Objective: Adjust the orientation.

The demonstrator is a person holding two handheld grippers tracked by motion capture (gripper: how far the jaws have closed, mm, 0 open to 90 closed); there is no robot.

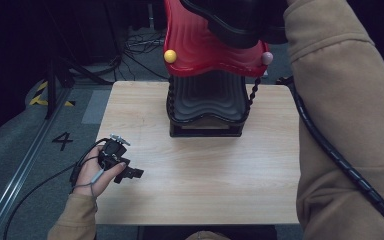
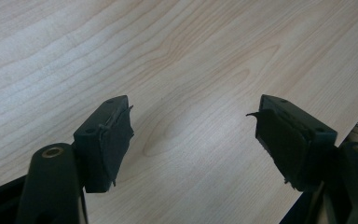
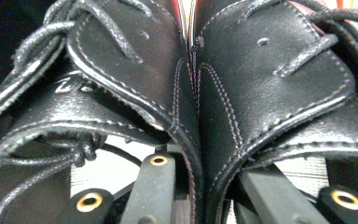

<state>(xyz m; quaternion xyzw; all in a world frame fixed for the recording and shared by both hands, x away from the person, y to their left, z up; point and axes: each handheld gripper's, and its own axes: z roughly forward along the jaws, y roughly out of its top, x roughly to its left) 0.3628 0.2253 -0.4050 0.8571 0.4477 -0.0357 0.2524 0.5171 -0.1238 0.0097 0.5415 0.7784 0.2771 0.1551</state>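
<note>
I am holding a pair of black leather shoes in my right claw. The leather is shining, with fine stitching along the edges, small eyelets and dark round laces. In the right gripper view the two shoes are pressing side by side, and the claw is clamping on their inner walls, which are meeting in the middle. In the high view the shoes are hanging in the air at the top edge, above the far part of the counter, in front of a red wavy stand with a yellow ball on its corner; there I am seeing their thick dark soles, but not the laces. My left claw is resting low over the near left corner of the counter. The left gripper view is showing its jaws standing wide apart with bare pale wood between them
</note>
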